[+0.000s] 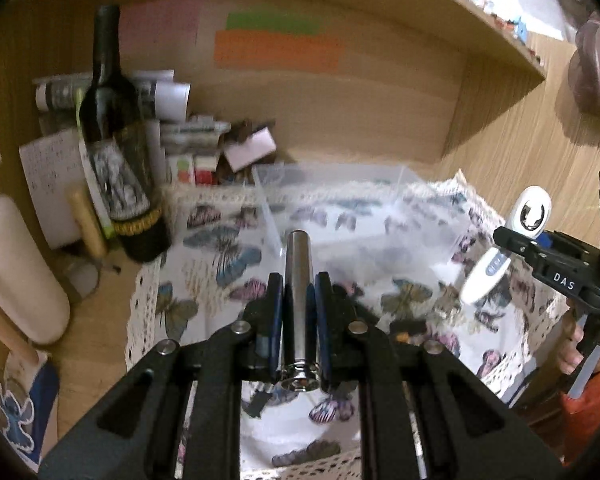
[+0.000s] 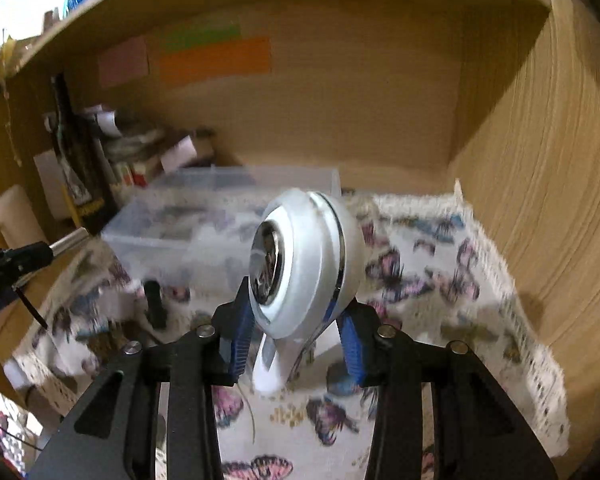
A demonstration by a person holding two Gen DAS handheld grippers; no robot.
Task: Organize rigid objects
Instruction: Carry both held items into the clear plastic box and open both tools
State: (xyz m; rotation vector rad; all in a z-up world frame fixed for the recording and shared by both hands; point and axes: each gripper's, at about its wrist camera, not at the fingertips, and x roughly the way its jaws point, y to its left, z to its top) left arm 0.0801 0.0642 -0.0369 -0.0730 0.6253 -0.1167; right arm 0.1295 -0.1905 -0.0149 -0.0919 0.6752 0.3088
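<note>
Two grippers (image 1: 298, 292), one bottle (image 1: 120, 152), seemingly one bin (image 2: 220, 216)

Warm dim light, motion blur, fisheye.

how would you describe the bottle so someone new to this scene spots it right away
Look into the wooden shelf alcove and go to its left side, beside the butterfly cloth. The bottle stands there, tilted, before stacked papers. It is the only tall dark glass thing, with a grey pictured label and a yellow band near its base.

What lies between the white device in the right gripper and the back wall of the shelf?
In the right wrist view, a clear plastic box on the butterfly cloth sits between the white device and the wall.
</note>
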